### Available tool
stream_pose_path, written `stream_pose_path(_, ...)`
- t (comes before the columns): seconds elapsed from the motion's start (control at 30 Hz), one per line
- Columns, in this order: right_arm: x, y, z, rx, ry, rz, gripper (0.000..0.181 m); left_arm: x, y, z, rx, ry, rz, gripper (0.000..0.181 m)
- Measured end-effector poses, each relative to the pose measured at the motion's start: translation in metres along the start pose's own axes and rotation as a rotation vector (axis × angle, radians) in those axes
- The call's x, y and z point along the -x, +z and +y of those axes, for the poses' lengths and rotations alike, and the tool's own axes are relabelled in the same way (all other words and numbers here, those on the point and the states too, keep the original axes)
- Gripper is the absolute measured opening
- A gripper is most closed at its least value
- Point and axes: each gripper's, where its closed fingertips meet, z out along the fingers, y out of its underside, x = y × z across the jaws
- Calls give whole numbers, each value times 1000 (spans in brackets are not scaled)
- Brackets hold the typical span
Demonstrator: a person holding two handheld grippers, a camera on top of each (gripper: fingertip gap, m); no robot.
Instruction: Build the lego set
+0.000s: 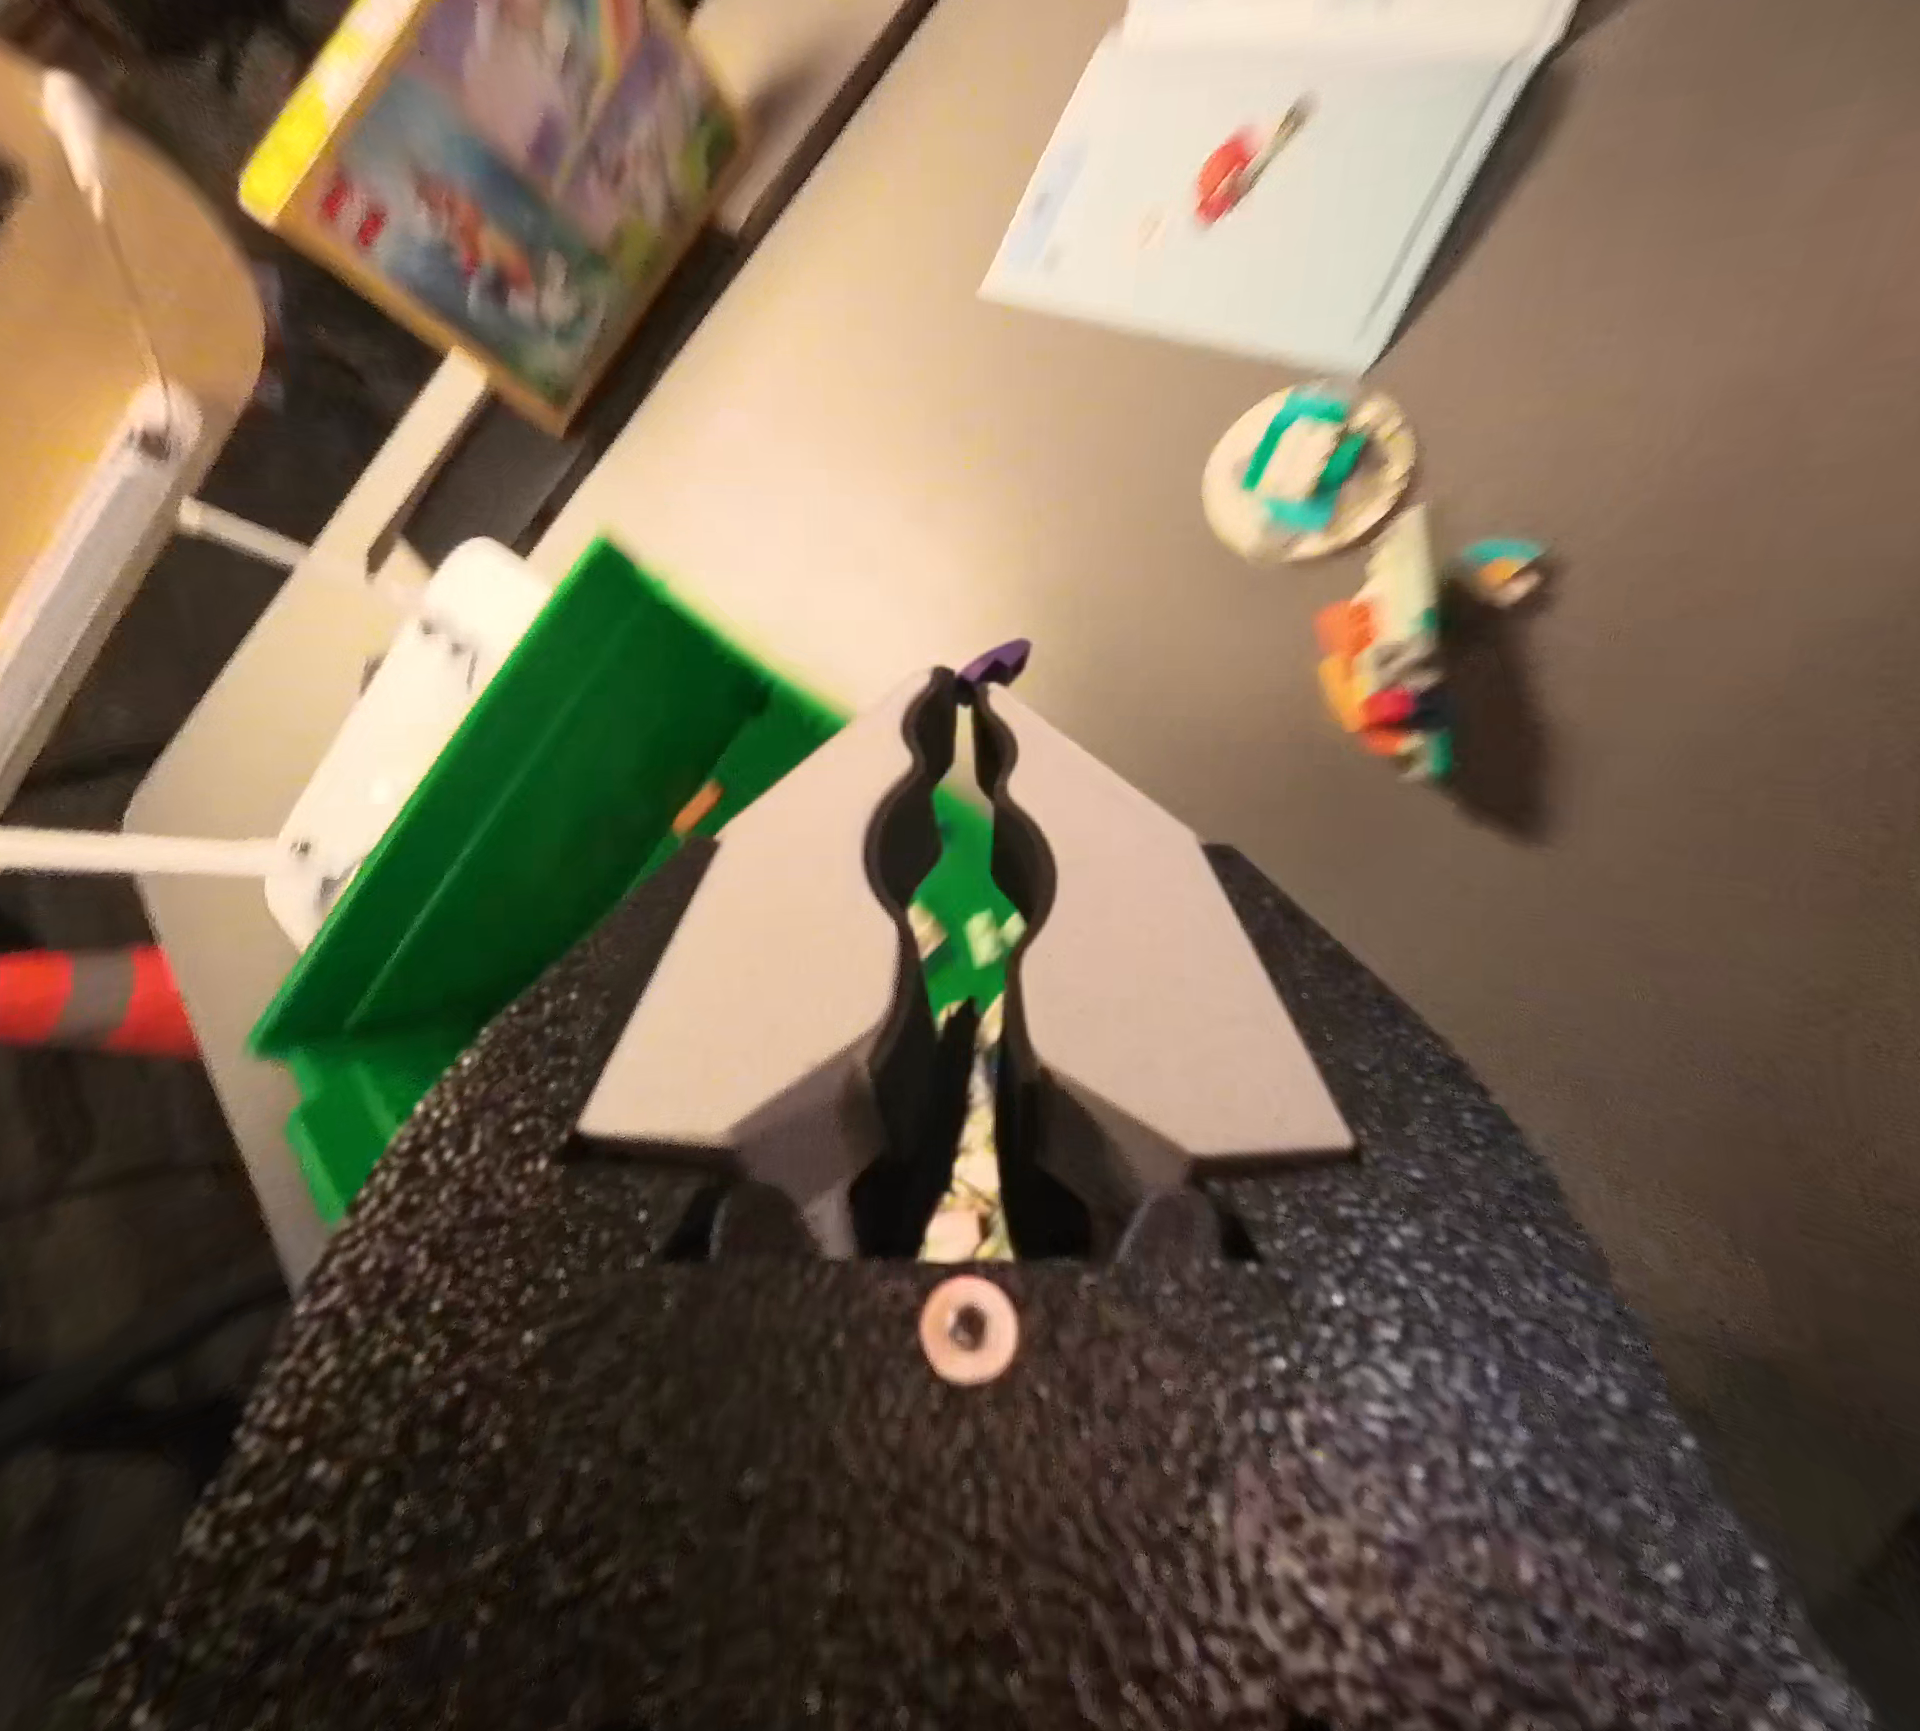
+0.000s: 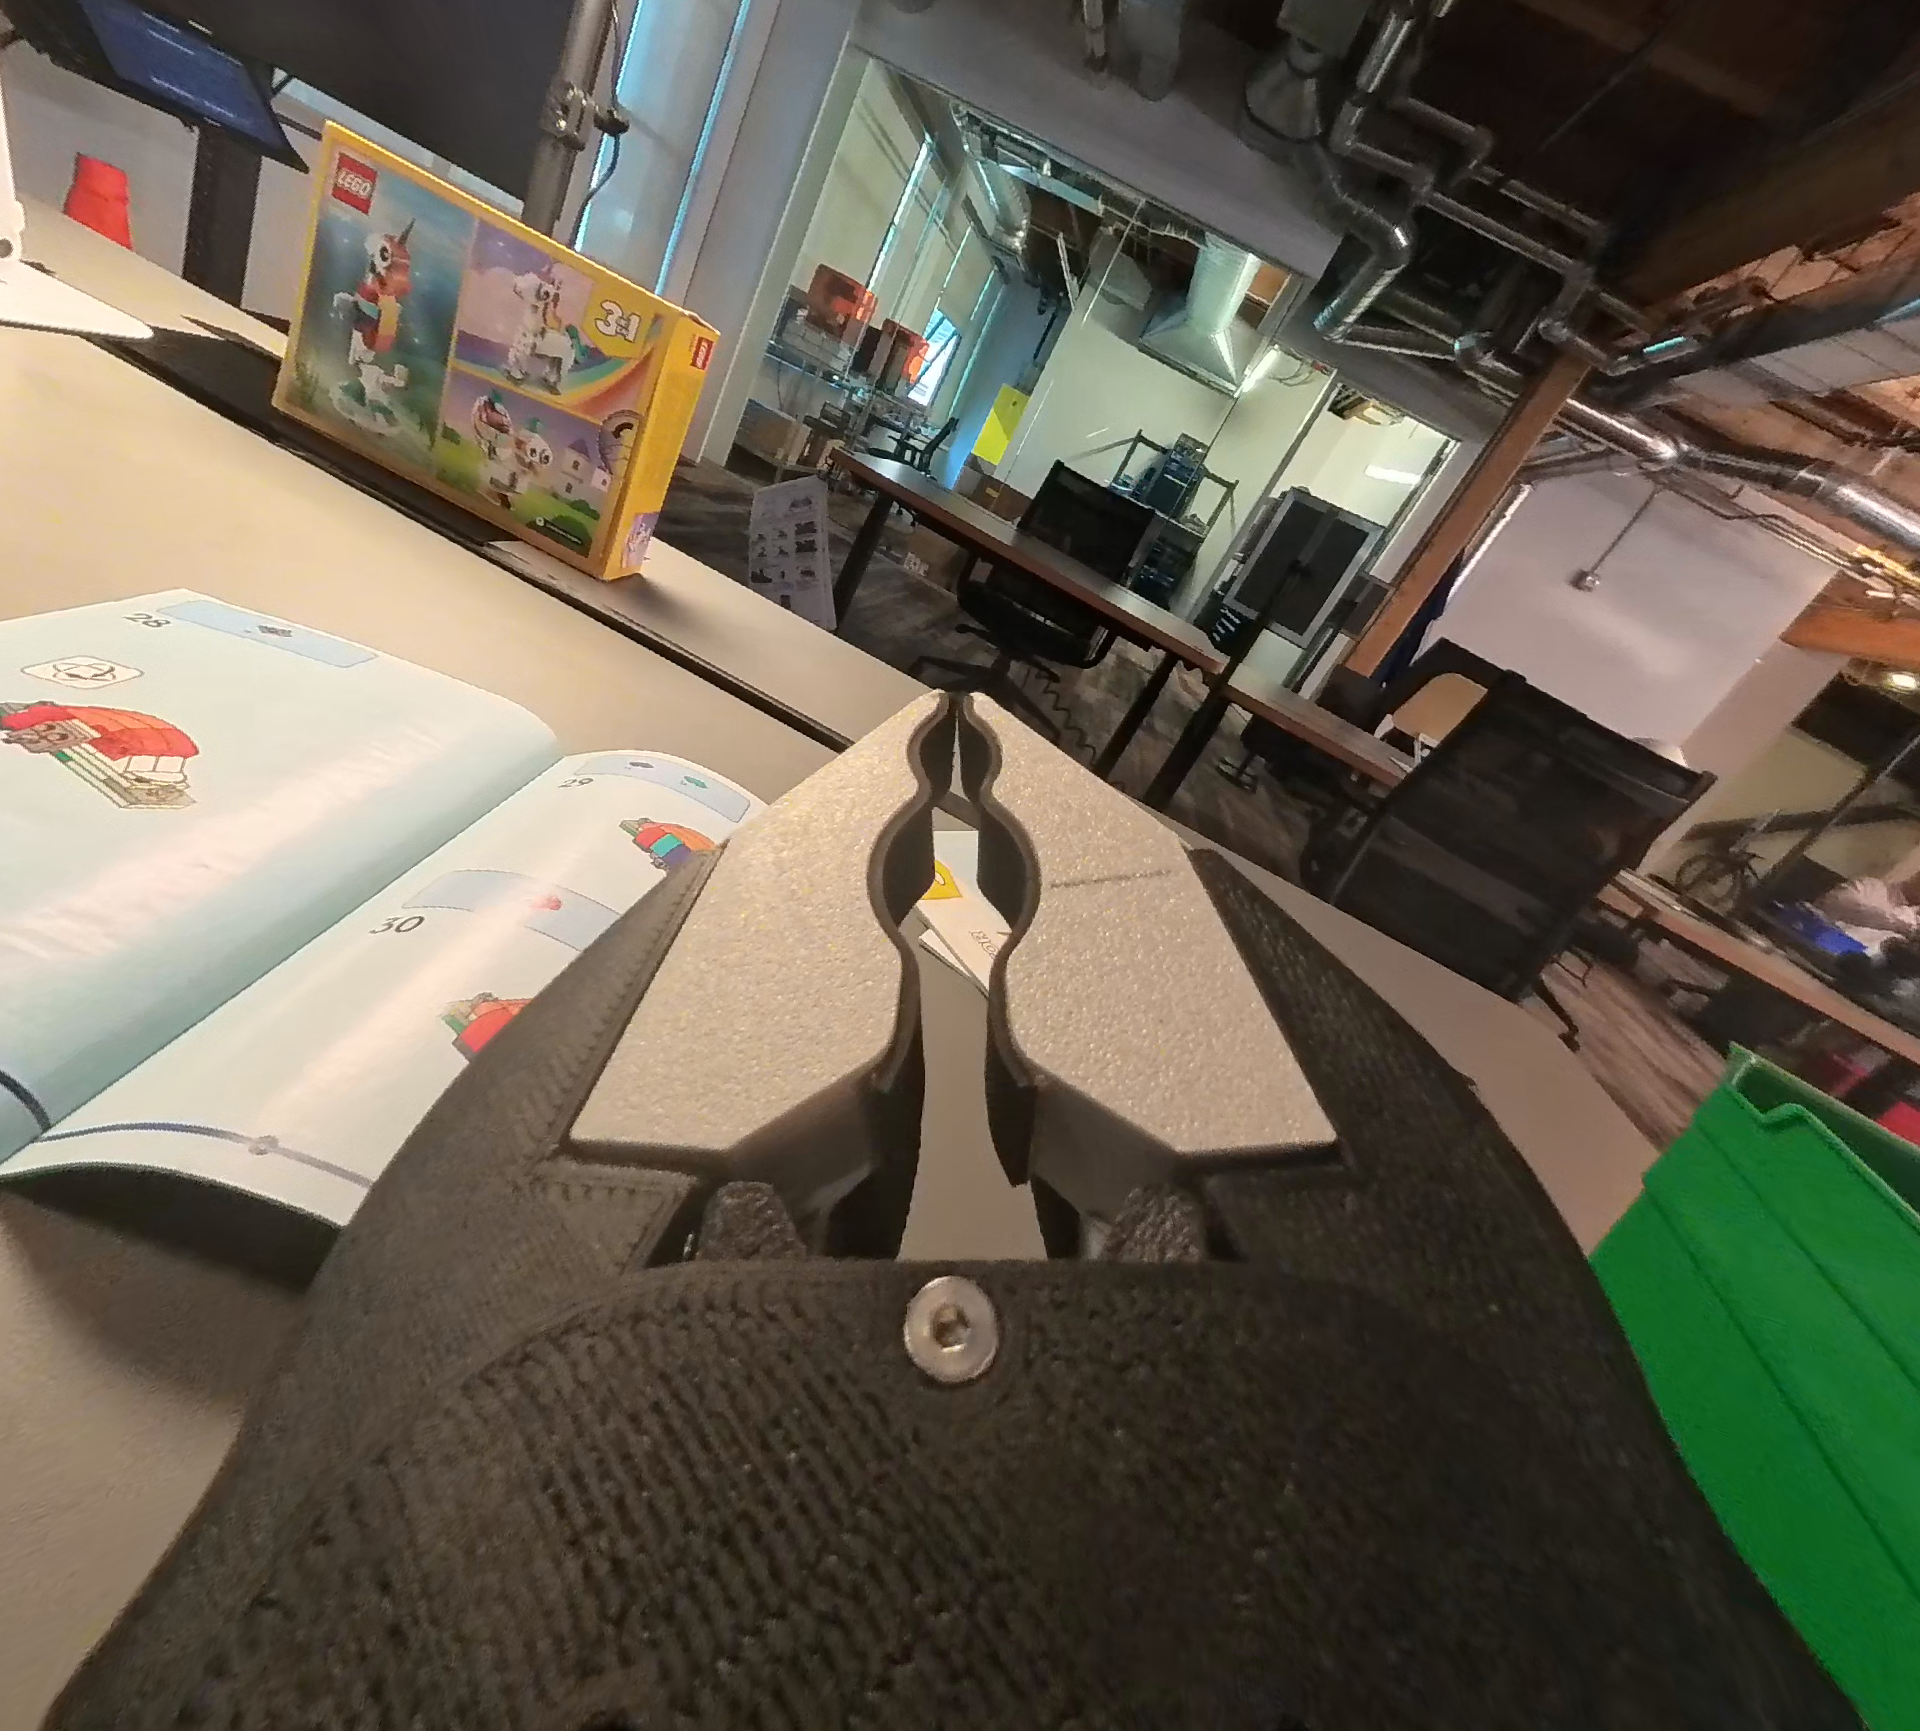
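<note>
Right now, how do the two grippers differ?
The left gripper pinches a small purple piece at its tips; the right gripper is shut on nothing. The left gripper is above the green bin and looks down at the table; the right gripper sits low beside the open booklet and looks out across the room. The left view is blurred, the right sharp. Both have grey fingers on a black body.

Surface (image 2: 208, 476): grey, matte, broad.
Red cone (image 2: 99, 198): far left, beyond the surface's edge.
Monitor (image 2: 177, 71): dark screen on a stand, behind the cone.
Far desks (image 2: 1039, 538): long, dark-topped, with black chairs (image 2: 1023, 616) beside them.
Ceiling (image 2: 1455, 71): exposed silver ducts and pipes.
White fixture (image 1: 405, 694): blurred, at the surface's edge.
</note>
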Motion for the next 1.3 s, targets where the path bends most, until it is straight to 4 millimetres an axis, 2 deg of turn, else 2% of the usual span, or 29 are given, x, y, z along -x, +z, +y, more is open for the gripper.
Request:
stream_pose_path(0.13, 1, 0, -1, -4, -3, -5, 0, -68, 8, -58, -168, 24, 116, 0)
stream_pose_path(0.23, 4, -1, -3, -15, -7, -21, 0, -130, 33, -80, -210, -2, 321, 0)
stream_pose_path(0.37, 8, -1, -4, -25, -17, -40, 0, -172, 83, -71, -93, 6, 460, 0)
stream_pose_path(0.47, 10, -2, -6, -33, -19, -52, 0, -190, 106, -57, 11, -9, 534, 1)
stream_pose_path(0.53, 11, -2, -6, -36, -16, -58, 0, -193, 115, -54, 34, -6, 544, 1)
stream_pose_path(0.77, 10, -2, -6, -36, -6, -61, 0, -189, 136, -29, 163, -37, 514, 2)
stream_pose_path(0.9, 11, -2, -6, -35, -10, -63, 0, -190, 137, -20, 219, -120, 530, 19)
stream_pose_path(1.0, 11, -3, -6, -37, -14, -64, 0, -185, 124, -29, 169, -145, 522, 20)
stream_pose_path(1.07, 10, -3, -6, -38, -13, -60, 0, -175, 99, -47, 64, -164, 508, 20)
stream_pose_path(1.13, 9, -3, -6, -34, -9, -53, 0, -153, 64, -62, -48, -185, 477, 21)
stream_pose_path(1.17, 8, -2, -5, -32, -7, -50, 0, -135, 45, -65, -88, -178, 436, 22)
stream_pose_path(1.2, 8, -2, -5, -30, -6, -47, 0, -107, 28, -63, -112, -157, 345, 24)
stream_pose_path(1.3, 8, -2, -5, -27, -8, -44, 0, 0, -20, -37, -75, -98, -74, 16)
